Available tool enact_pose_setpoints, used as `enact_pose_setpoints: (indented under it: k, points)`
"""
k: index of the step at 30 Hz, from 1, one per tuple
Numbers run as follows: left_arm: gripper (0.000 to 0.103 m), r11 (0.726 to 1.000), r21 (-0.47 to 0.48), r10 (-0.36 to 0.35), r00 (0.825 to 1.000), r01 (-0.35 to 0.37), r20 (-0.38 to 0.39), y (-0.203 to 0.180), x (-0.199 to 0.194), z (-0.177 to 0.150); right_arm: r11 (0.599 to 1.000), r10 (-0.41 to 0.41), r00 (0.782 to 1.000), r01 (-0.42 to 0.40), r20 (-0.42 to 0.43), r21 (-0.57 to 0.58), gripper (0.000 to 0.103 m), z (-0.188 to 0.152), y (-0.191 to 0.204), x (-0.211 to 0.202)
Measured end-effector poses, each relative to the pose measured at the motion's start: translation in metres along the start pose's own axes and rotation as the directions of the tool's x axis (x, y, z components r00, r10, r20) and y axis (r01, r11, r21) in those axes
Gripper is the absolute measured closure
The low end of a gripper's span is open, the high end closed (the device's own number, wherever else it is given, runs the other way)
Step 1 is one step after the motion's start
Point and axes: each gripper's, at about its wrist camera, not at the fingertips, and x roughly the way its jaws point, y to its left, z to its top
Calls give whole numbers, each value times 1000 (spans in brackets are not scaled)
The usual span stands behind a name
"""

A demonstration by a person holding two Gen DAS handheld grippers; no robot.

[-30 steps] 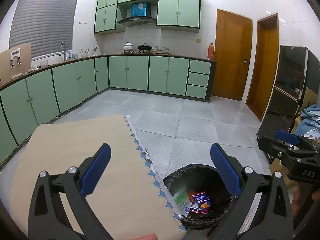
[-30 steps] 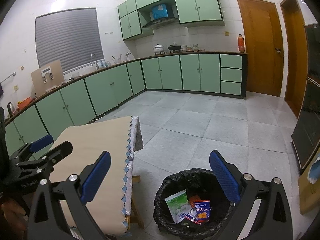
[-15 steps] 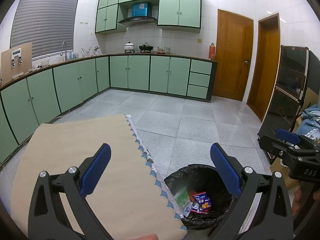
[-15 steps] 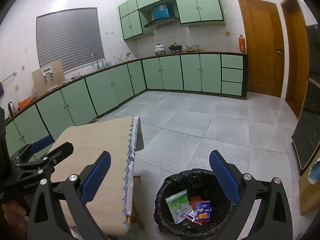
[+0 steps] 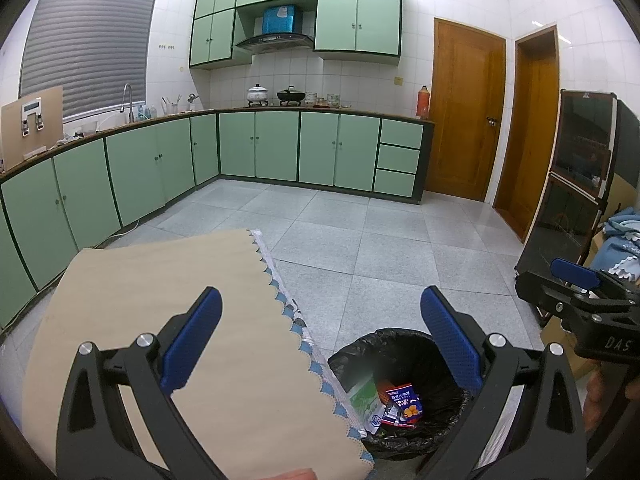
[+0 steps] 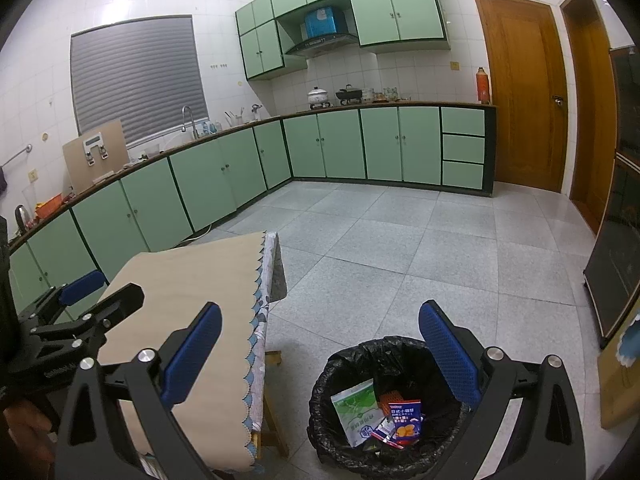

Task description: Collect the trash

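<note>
So, left wrist view: left tongs spread wide, nothing between the blue pads. They hang over the right edge of the counter, which has a beige cloth with scalloped blue trim and looks bare of trash. Bin with a black liner sits on the floor just beside that edge. Inside: a green-and-white packet and a blue snack packet; red scraps beside them, too small to name. Right tongs show at the far right, held well off to the side.

Right wrist view: right tongs also spread wide and empty, looking straight down at the bin. Same green-and-white packet and blue snack packet lie at the bottom, with an orange item behind them. Left tongs sit over the counter on the left.

Change over the last second: almost none. Both views match the earlier frames bar a slight drift, and the packets lie where they did. My read: trash is already in the bin, nothing visible is left to pick, so the task looks done or very nearly so. Only unknown is the near counter strip hidden under the left tongs.
</note>
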Motion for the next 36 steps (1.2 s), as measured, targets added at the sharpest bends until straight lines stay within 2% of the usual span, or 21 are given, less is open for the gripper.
enact_pose_setpoints:
  k: [36]
  points:
    - [6, 1000, -6, 0, 1000, -1, -15, 3, 4, 0, 1000, -3, 1000, 3, -18, 0, 6, -8, -7, 9]
